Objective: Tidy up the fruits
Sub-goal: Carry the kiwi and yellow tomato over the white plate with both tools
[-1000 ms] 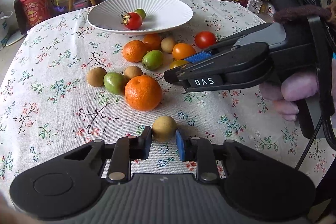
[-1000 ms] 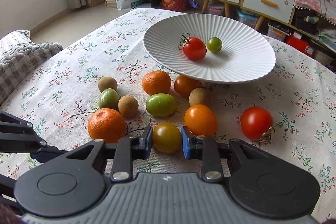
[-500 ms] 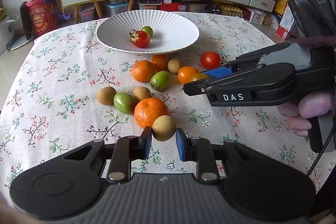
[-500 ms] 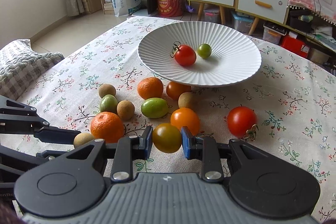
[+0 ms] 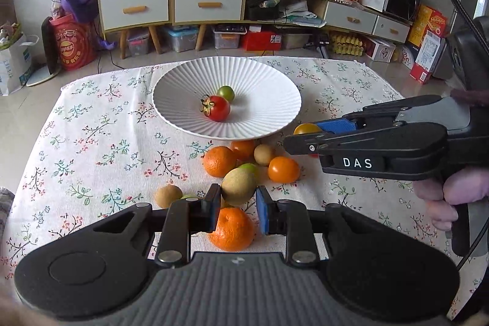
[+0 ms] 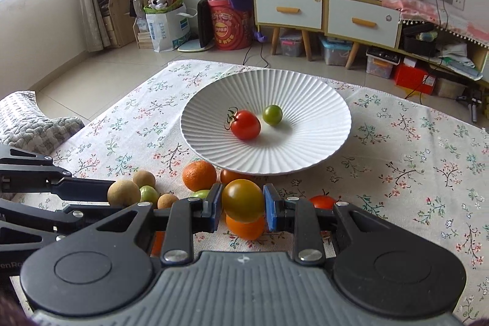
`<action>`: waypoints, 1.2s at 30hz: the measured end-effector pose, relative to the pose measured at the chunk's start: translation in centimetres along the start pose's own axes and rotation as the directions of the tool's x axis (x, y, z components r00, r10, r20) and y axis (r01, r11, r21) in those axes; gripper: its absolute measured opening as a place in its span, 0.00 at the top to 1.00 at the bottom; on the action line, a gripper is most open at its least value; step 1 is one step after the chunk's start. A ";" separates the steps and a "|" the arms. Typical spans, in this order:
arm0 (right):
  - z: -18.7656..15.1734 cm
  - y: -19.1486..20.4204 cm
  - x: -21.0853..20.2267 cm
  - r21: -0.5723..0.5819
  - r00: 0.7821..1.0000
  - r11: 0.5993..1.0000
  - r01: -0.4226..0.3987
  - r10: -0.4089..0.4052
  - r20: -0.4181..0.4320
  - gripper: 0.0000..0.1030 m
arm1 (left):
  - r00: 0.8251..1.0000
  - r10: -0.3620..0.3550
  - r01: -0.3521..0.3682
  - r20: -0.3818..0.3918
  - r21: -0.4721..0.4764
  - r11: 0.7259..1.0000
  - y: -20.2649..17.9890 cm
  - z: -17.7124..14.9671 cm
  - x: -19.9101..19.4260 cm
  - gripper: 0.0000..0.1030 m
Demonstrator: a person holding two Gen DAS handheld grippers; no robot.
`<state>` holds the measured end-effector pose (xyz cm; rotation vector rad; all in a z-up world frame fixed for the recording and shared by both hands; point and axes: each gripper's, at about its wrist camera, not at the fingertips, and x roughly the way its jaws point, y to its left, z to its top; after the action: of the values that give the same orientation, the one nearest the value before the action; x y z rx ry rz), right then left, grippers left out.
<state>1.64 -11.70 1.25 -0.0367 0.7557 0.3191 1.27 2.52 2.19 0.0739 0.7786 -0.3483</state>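
Left gripper point(image 5: 238, 205) grips a tan fruit point(image 5: 238, 187) above the tablecloth point(image 5: 91, 142).

The ribbed plate point(image 6: 318, 148) is showing white; a red tomato point(image 6: 245, 124) and green one point(image 6: 272, 114) are lying inside; floral cloth point(image 6: 412, 170) is covering the bench.

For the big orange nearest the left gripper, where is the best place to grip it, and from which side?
Grip the big orange across its widest middle, coming from above. It sits stem dimple up on the tablecloth, round, with open space on both sides for the fingers.
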 end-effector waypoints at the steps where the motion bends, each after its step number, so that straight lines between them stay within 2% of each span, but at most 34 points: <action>1: 0.3 -0.2 0.0 0.006 1.000 1.000 0.003 -0.003 0.005 0.75 | 1.000 0.004 -0.004 0.007 -0.002 1.000 0.0 0.3 0.0 0.86; 11: 2.2 -1.5 0.6 0.056 0.998 0.998 0.040 -0.042 0.043 0.75 | 0.997 0.077 -0.077 0.022 -0.002 0.997 -0.1 2.6 1.5 0.86; 23: 3.8 -3.8 2.2 0.135 0.993 0.986 0.098 -0.106 0.054 0.75 | 0.991 0.124 -0.124 0.051 -0.008 0.992 0.6 5.8 3.6 0.86; 29: 4.3 -4.9 3.2 0.178 0.991 0.976 0.121 -0.130 0.035 0.75 | 0.990 0.137 -0.136 0.034 -0.019 0.991 1.6 7.5 5.7 0.86; 36: 4.5 -5.0 4.2 0.181 0.990 0.974 0.135 -0.138 0.005 0.75 | 0.988 0.152 -0.151 0.000 -0.084 0.985 2.9 8.5 8.3 0.86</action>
<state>9.01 -14.68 1.23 0.0848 0.7578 0.1194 13.45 1.27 2.27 0.0531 0.7756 -0.1715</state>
